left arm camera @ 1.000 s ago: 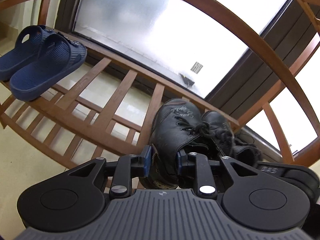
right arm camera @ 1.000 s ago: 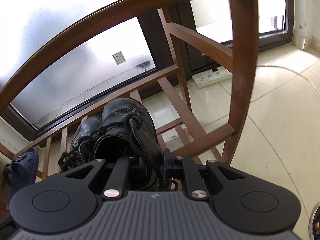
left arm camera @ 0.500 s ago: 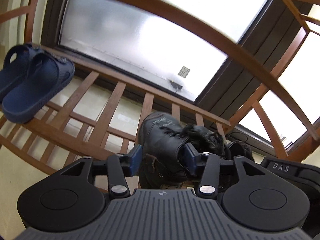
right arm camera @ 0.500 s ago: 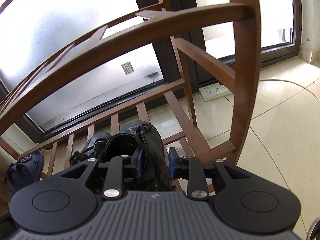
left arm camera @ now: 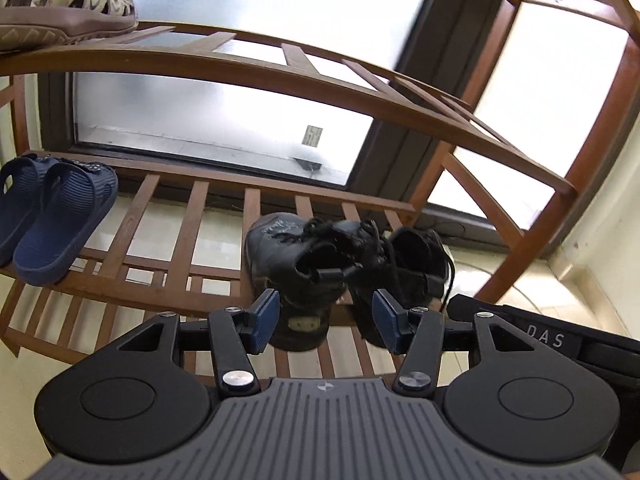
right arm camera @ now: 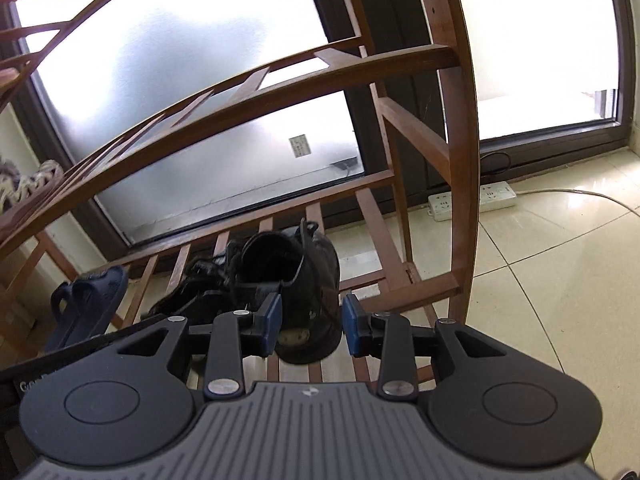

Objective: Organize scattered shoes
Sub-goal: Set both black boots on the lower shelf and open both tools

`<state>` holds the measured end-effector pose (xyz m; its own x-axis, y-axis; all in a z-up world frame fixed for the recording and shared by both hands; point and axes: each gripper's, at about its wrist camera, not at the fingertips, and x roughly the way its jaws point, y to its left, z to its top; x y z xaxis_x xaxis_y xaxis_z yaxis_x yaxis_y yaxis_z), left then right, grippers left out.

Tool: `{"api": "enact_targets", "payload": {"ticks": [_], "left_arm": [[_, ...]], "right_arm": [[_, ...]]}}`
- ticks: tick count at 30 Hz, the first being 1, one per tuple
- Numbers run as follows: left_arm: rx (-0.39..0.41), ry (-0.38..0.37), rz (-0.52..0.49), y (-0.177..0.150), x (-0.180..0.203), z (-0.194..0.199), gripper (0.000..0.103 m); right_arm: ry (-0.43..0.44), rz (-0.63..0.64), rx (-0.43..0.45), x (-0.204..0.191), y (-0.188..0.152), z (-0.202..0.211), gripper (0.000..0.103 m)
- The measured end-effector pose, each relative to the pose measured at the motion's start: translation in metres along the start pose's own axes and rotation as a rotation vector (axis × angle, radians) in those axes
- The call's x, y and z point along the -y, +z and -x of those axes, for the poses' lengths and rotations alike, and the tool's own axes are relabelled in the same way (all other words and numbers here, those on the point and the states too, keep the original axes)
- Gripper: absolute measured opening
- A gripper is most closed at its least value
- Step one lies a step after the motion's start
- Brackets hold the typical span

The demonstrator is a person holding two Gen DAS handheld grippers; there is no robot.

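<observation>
- Pair of black leather lace-up boots [left arm camera: 344, 264] stands side by side on the lower slatted shelf of the brown wooden shoe rack [left arm camera: 188, 216], toes toward the frosted window, heels at the shelf's front edge.
- Left gripper [left arm camera: 326, 322]: blue-padded jaws spread apart, nothing between the pads; the heel of the left-hand boot sits just beyond the gap, untouched.
- Right gripper [right arm camera: 312, 326]: jaws opening, pads clear of the leather on both sides; the heel of the right-hand boot [right arm camera: 298, 284] shows past the gap, not gripped.
- Laces lie loose over both boot openings.
- Pair of dark blue rubber slide sandals [left arm camera: 52, 216] rests on the same shelf, well apart from the boots, toward the left end.
- Beige perforated sandal with a brown sole [left arm camera: 64, 4] sits on the upper shelf, above the slides.
- White power strip [right arm camera: 472, 201] lies on the glossy cream tile floor [right arm camera: 560, 272] by the window frame, outside the rack's right upright.
</observation>
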<state>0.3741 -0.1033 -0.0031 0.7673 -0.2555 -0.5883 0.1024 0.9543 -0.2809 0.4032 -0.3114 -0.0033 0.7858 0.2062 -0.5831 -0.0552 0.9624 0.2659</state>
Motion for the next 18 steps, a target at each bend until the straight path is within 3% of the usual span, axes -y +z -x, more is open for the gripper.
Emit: {"api": "enact_targets", "payload": {"ticks": [3, 5, 10, 12, 18], "left_arm": [[-0.017, -0.002, -0.031, -0.01, 0.002, 0.0, 0.052], [-0.022, 0.005, -0.06, -0.019, 0.004, -0.003, 0.046], [-0.045, 0.028, -0.084, -0.036, -0.001, -0.017, 0.017], [-0.037, 0.042, -0.088, -0.039, -0.004, -0.019, 0.011], [-0.018, 0.028, -0.079, -0.036, -0.012, -0.03, 0.009]], "right_arm": [[0.008, 0.039, -0.012, -0.003, -0.012, -0.001, 0.038], [0.001, 0.076, -0.015, -0.008, -0.02, -0.003, 0.038], [-0.019, 0.139, -0.006, -0.014, -0.032, -0.013, 0.034], [-0.026, 0.152, -0.003, -0.014, -0.034, -0.017, 0.031], [-0.023, 0.169, -0.011, -0.012, -0.037, -0.029, 0.029]]}}
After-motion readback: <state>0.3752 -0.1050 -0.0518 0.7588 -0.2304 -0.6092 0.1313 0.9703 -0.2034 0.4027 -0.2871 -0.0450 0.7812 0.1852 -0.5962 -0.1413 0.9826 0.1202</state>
